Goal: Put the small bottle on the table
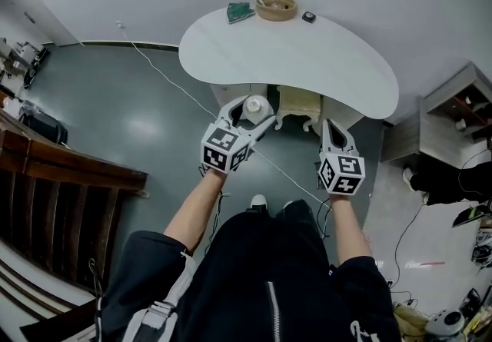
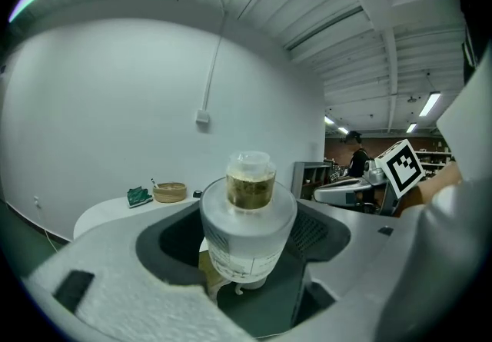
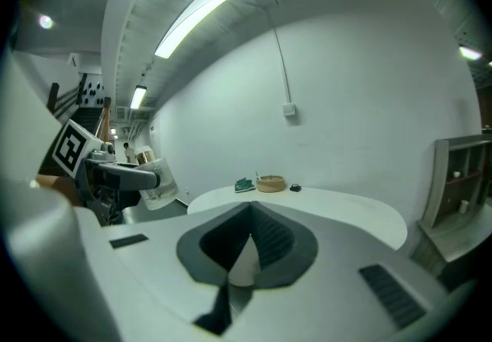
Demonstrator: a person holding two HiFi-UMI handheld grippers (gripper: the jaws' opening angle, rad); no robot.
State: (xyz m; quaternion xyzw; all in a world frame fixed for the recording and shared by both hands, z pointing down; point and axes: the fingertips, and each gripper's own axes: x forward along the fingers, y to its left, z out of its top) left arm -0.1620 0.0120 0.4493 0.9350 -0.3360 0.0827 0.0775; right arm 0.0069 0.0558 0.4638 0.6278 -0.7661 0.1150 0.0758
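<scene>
The small bottle is white with a clear cap and brownish contents. It sits upright between the jaws of my left gripper, which is shut on it, just off the near edge of the white rounded table. The left gripper view shows the bottle clamped at its body, with the table behind it. My right gripper is shut with nothing in it, level with the left one, below the table's near edge. In the right gripper view its jaws meet at the tip, and the bottle shows at the left.
At the table's far edge lie a woven basket, a green item and a small dark object. A cream cabinet stands under the table. A shelf unit is at the right and a wooden railing at the left.
</scene>
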